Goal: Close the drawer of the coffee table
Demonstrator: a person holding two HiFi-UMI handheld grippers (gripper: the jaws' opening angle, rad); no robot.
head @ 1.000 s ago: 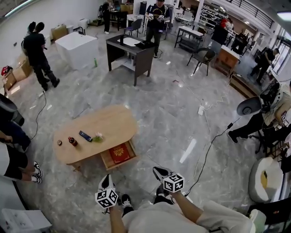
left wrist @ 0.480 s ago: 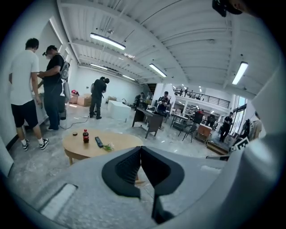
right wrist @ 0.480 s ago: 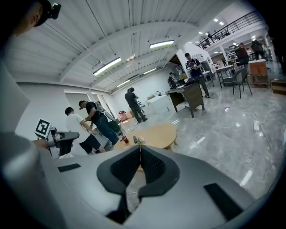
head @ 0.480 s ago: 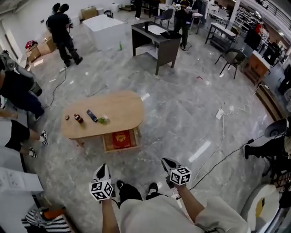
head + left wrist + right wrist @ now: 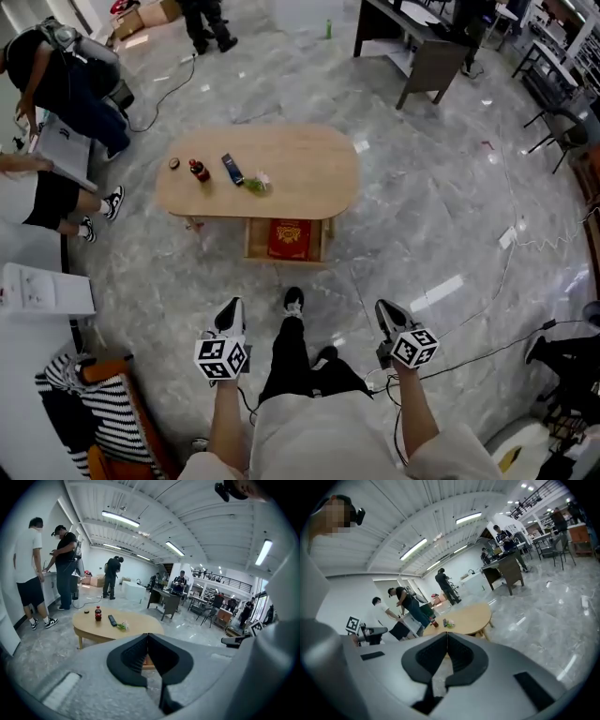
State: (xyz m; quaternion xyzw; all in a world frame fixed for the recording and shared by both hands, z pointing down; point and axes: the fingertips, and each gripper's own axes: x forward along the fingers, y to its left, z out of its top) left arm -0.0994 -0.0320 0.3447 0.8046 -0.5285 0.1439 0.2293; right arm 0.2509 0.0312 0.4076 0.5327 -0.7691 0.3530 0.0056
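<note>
**Drawer** [image 5: 251, 240]: pale wood, a shallow rectangular box. It is pulled out from under the near long edge of the coffee table [image 5: 309, 159], and a flat red item [image 5: 289, 238] lies inside.

**Coffee table:** an oval light-wood top, smooth, on short legs. On its left half are a dark bottle [image 5: 199, 170], a black remote [image 5: 232, 169], a small dark round piece [image 5: 174, 163] and a green-and-white sprig [image 5: 257, 184].

**Left gripper** [image 5: 232, 307] and **right gripper** [image 5: 384, 309]: grey shells with black ribbed pads. Each has its jaws pressed together on nothing. Both are held over the floor, well apart from the drawer.

**Views:** only the head view looks down into the drawer. The gripper views show the table side-on [image 5: 136, 623] [image 5: 471, 616], with a white ribbed ceiling and strip lights.

**Clearance:** glossy grey marble floor [image 5: 422, 216] lies bare between the person's shoes and the drawer front. A cable [image 5: 487, 314] trails at the right, and people [image 5: 66, 84] stand off the table's left end.
</note>
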